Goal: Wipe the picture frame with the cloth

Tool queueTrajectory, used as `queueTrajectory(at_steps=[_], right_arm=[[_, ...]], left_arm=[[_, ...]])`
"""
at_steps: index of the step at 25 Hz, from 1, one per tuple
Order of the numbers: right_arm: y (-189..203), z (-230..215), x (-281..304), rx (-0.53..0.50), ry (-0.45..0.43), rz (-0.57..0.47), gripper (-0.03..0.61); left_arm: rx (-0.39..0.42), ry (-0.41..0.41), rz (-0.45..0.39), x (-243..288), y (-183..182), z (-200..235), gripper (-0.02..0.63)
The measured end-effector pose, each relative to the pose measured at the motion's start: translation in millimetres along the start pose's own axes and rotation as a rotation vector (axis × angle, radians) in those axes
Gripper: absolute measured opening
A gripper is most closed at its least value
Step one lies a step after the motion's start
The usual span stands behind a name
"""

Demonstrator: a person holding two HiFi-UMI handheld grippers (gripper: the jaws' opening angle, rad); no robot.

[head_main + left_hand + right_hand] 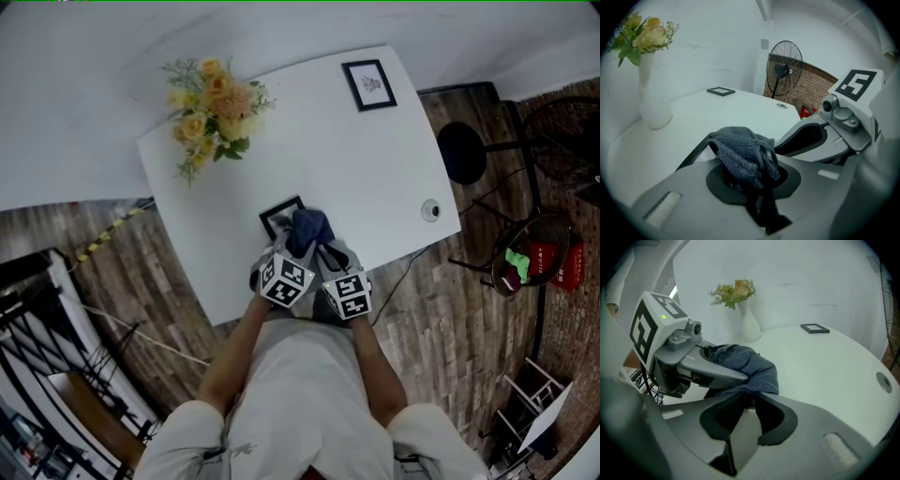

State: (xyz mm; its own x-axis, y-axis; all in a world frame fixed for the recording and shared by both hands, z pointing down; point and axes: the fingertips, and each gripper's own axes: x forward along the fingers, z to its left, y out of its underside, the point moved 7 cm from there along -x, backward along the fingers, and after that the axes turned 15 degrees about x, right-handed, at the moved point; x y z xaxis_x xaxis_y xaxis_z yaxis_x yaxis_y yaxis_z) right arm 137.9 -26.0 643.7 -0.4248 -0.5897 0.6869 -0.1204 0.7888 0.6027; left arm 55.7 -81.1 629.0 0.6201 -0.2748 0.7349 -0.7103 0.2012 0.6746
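– Closest to the head camera are the person's forearms (234, 352), and just past them the left gripper (292, 251) and the right gripper (330, 258), side by side at the near edge of the white table (375, 169). What does each one have?

– The left gripper's jaws are clamped on a bunched dark-blue cloth (310, 227). Its own view shows the wad filling the pads, with a tail trailing back between them. The right gripper's jaws are drawn together too, their tips meeting at the cloth's drooping hem and apparently pinching it.

– And the picture frame (278, 215)?

– It lies flat on the table, directly ahead of and below both pairs of jaws. The cloth rests on its right part, so only the black left border and a strip of glass show, on the left gripper's side.

– So which way would a wipe have to go?

– Probably leftward and a little away from the person, along the frame's visible edge, which runs obliquely to the table's front edge. The left gripper is nearer the bare glass and holds the bulk of the cloth, so it looks the likelier to lead.

– Anything else close by?

– No. A second frame (368, 84) and a bunch of flowers (211, 103) stand well apart at the far side.
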Motion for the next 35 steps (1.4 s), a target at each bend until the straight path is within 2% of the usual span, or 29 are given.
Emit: queueTrajectory(at_steps=[25,35], right_arm=[[4.8,0.1,1.8,0.030,0.055,0.001,0.083],[5.5,-0.3,2.9,0.030,0.070,-0.007,0.083]], left_arm=[[0.088,-0.026,0.077,-34.8,30.5,-7.5,0.086],[0.069,-0.024,0.067,-49.3,43.9,-10.9,0.086]])
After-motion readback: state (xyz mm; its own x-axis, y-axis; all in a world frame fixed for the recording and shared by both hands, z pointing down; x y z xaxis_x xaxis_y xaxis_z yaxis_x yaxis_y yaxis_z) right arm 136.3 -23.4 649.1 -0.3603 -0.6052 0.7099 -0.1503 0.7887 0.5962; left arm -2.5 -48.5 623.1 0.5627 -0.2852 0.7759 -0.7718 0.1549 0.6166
